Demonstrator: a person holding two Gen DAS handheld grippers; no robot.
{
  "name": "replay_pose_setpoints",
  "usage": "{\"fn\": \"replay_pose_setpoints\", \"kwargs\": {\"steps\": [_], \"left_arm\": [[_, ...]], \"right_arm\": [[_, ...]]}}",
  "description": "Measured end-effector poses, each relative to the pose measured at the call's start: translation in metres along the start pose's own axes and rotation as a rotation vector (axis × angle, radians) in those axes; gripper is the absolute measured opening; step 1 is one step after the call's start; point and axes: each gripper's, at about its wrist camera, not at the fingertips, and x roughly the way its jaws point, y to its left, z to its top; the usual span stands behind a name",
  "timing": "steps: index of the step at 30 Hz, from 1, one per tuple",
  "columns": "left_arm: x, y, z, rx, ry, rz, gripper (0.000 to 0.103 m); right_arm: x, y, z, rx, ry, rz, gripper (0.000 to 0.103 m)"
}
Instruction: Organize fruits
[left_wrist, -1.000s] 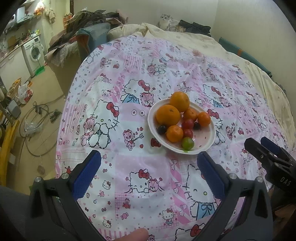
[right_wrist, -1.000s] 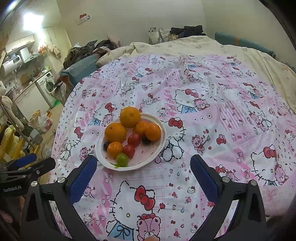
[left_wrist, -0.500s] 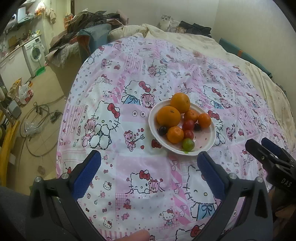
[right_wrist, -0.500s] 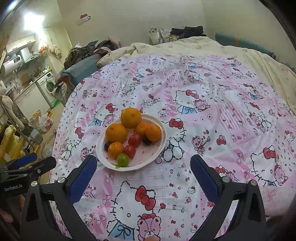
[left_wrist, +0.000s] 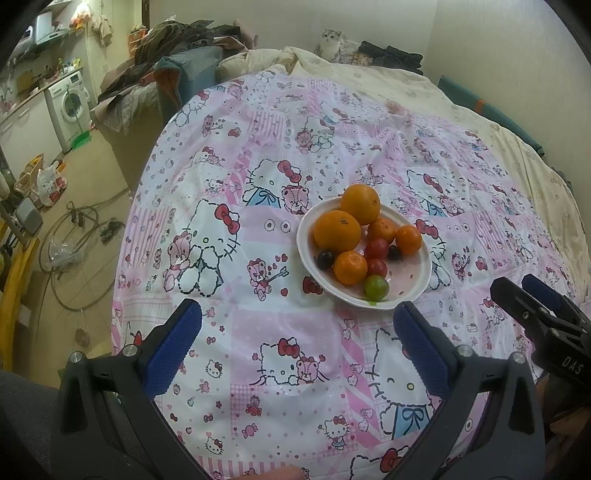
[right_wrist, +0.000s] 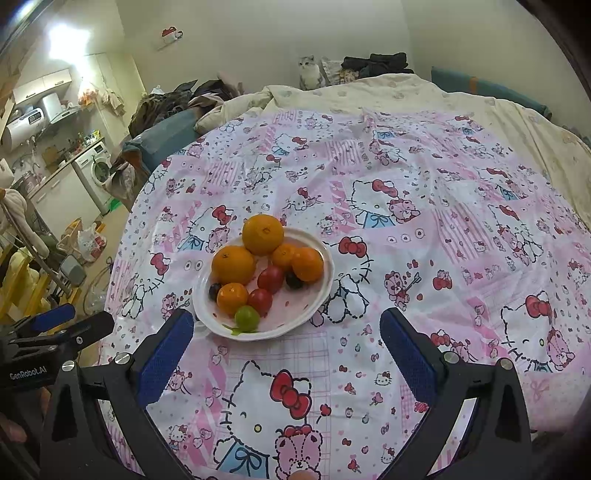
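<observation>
A white plate (left_wrist: 417, 280) (right_wrist: 314, 302) sits on a pink Hello Kitty cloth. It holds two large oranges (left_wrist: 337, 230) (right_wrist: 233, 264), several smaller tangerines (left_wrist: 350, 267) (right_wrist: 232, 297), red cherry tomatoes (left_wrist: 376, 248) (right_wrist: 270, 278), dark grapes (left_wrist: 326, 258) and one green fruit (left_wrist: 375, 287) (right_wrist: 246, 317). My left gripper (left_wrist: 295, 332) is open and empty, short of the plate's near left. My right gripper (right_wrist: 286, 341) is open and empty, just before the plate's near rim. Each gripper shows at the edge of the other's view.
The cloth (left_wrist: 258, 206) covers a bed with a cream duvet (right_wrist: 388, 96) behind. A cat (right_wrist: 309, 74) sits at the far end by dark clothes. On the left are the cloth's edge, floor, cables (left_wrist: 74, 236) and a washing machine (left_wrist: 70, 105).
Both views have crept slightly towards the plate, which sits a touch nearer the fingers. Both grippers stay open and empty.
</observation>
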Motion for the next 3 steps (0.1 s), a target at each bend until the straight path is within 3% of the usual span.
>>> {"fn": "replay_pose_setpoints", "kwargs": {"steps": [3], "left_arm": [[0.0004, 0.0004, 0.0011, -0.005, 0.003, -0.007, 0.102]], "right_arm": [[0.0001, 0.0001, -0.0003, -0.001, 0.0, -0.002, 0.103]]}}
